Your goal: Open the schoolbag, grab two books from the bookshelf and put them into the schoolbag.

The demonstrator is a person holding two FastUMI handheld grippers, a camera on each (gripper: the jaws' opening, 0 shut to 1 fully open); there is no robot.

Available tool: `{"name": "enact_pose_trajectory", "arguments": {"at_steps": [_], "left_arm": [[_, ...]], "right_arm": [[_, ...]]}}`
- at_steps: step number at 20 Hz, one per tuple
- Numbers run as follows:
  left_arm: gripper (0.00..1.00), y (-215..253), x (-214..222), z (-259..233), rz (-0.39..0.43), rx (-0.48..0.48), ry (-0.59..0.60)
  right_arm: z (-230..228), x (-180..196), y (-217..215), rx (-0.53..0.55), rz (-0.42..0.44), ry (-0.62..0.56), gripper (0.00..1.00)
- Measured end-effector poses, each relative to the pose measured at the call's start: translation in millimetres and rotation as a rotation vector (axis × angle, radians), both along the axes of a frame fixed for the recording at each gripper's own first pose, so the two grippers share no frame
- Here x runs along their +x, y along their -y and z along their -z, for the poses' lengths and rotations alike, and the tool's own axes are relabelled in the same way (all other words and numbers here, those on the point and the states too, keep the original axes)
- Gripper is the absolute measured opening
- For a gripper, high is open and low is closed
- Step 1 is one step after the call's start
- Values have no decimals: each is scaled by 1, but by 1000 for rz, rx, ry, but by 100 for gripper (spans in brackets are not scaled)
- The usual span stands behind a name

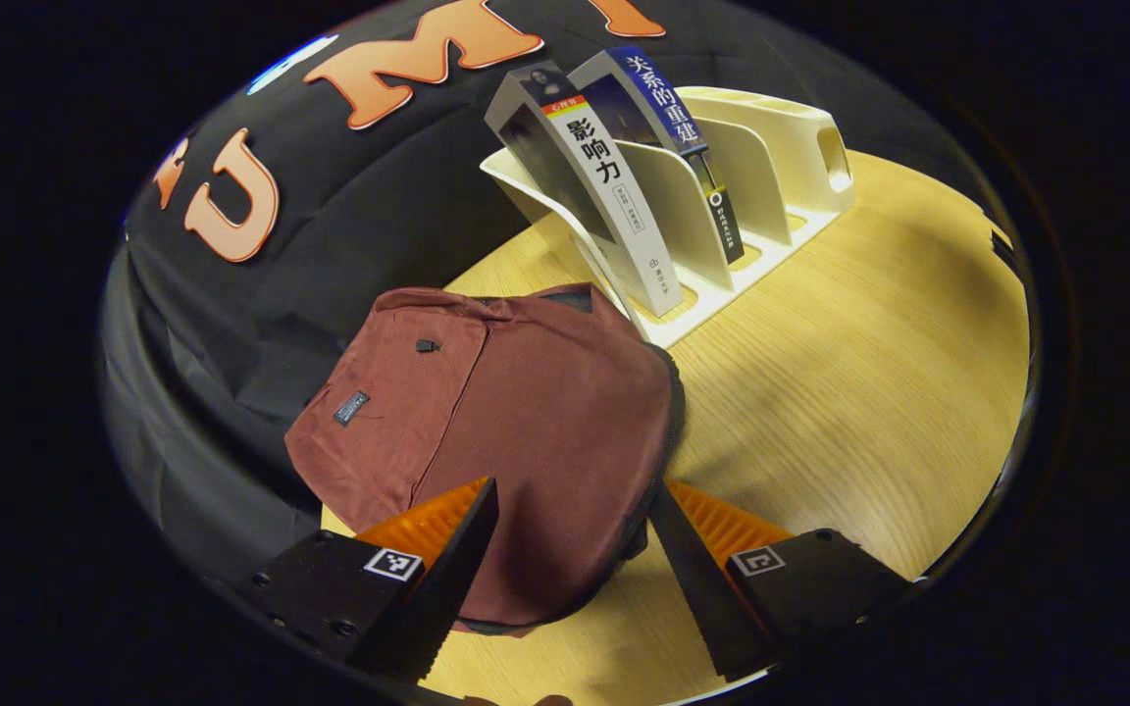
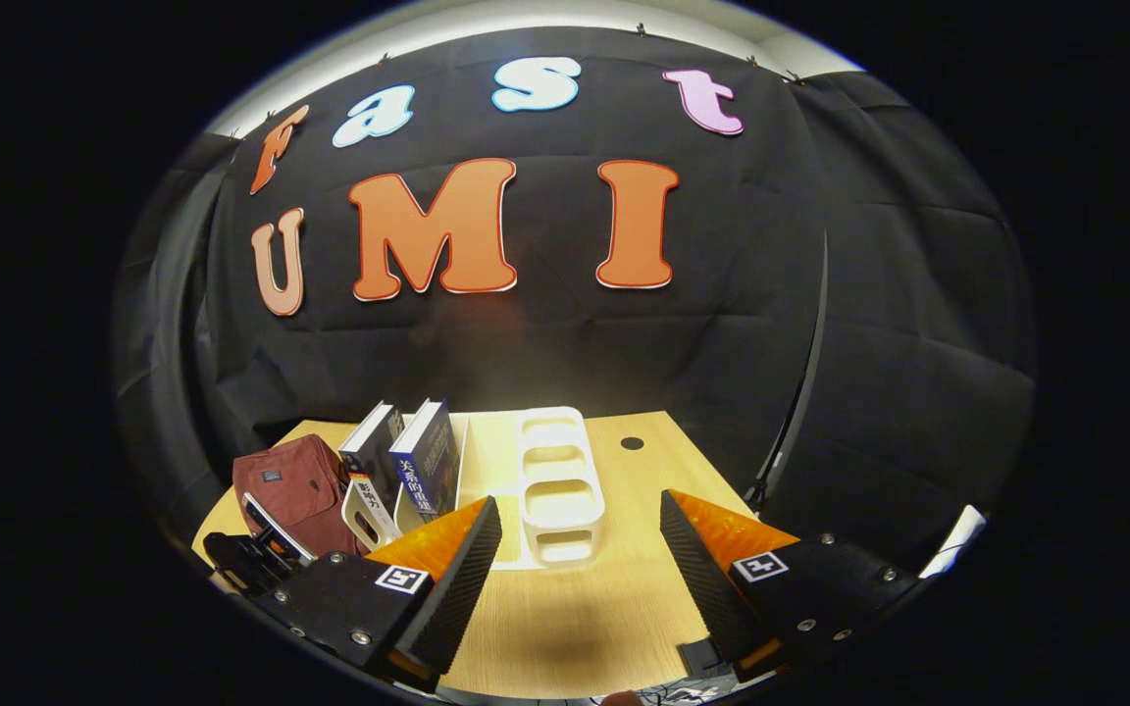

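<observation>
In the left gripper view, our left gripper [image 1: 573, 549] hangs with its fingers spread wide and nothing between them, poised over the near end of the schoolbag [image 1: 516, 431]. The bag lies flat on the wooden table [image 1: 869, 392], dark red, with a small label and a black zipper tab on its front panel; its dark edge runs along the side toward the bare wood. We cannot tell whether the zipper is undone. To the bag's right the tabletop is bare out to its rim, while on the left the bag reaches the black cloth wall.

Just beyond the bag, touching or nearly touching its far corner, stands the white bookshelf [image 1: 771, 186] with slanted dividers. Two books lean in its nearest slots: a grey book [image 1: 604, 186] closest to the bag and a blue book [image 1: 668, 118] behind it. The further slots hold nothing.

In the right gripper view, our right gripper [image 2: 580, 559] is likewise released, fingers apart above bare wood, with the bookshelf [image 2: 555, 490] straight ahead. The left gripper [image 2: 261, 554] shows low at the left beside the schoolbag [image 2: 290, 490]. A small dark hole [image 2: 632, 443] marks the table's far side.
</observation>
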State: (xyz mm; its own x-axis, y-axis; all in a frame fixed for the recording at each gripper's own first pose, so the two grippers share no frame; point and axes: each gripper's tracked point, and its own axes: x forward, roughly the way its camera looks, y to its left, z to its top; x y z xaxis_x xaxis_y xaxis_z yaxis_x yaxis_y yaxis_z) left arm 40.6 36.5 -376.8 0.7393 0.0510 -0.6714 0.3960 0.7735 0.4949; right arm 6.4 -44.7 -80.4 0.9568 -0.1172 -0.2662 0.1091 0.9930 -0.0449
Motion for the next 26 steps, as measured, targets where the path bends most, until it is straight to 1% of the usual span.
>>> {"name": "enact_pose_trajectory", "arguments": {"at_steps": [1, 2, 3, 5, 6, 9, 10, 11, 12, 13, 14, 15, 16, 17, 18, 20, 22, 24, 26], "left_arm": [[98, -1, 1, 2, -1, 6, -9], [98, -2, 2, 3, -1, 12, -14], [98, -2, 5, 4, 2, 9, -18], [95, 0, 3, 7, 5, -9, -36], [90, 1, 2, 7, 3, -13, -42], [80, 6, 1, 7, 22, -24, -55], [71, 8, 2, 6, 31, -26, -55], [65, 10, 1, 6, 39, -24, -57], [49, 11, 3, 2, 47, -14, -44], [39, 11, 4, 2, 55, -1, -39], [34, 12, 6, 1, 62, 14, -35], [36, 13, 9, 1, 68, 27, -28], [19, 12, 7, 1, 72, 37, -32], [13, 12, 8, 4, 75, 45, -40], [10, 12, 7, 5, 78, 56, -50], [6, 13, 9, 7, 97, 86, -63], [5, 12, 8, 8, 105, 106, -79], [5, 13, 8, 8, 123, 140, -107], [5, 13, 8, 7, 137, 185, -130]], "right_arm": [[1, 2, -1, 3, -2, -4, 100], [2, 5, -1, 7, -3, -8, 97], [3, 6, -2, 9, -5, -10, 97], [4, 9, -3, 14, -5, -13, 97], [6, 9, -3, 16, -4, -16, 97], [9, 12, 0, 22, 0, -28, 97], [9, 12, 0, 26, 1, -27, 97], [9, 13, 1, 30, 4, -25, 97], [10, 13, 3, 33, 8, -23, 97], [10, 14, 4, 36, 12, -21, 97], [12, 14, 6, 39, 15, -21, 97], [13, 13, 9, 43, 20, -21, 97], [15, 13, 12, 48, 26, -23, 97], [17, 12, 16, 55, 33, -28, 97], [20, 11, 20, 66, 42, -34, 97], [24, 9, 25, 89, 57, -44, 97], [21, 10, 29, 83, 57, -37, 97], [14, 10, 25, 76, 23, -23, 97], [8, 14, 18, 105, -36, -21, 97]]}}
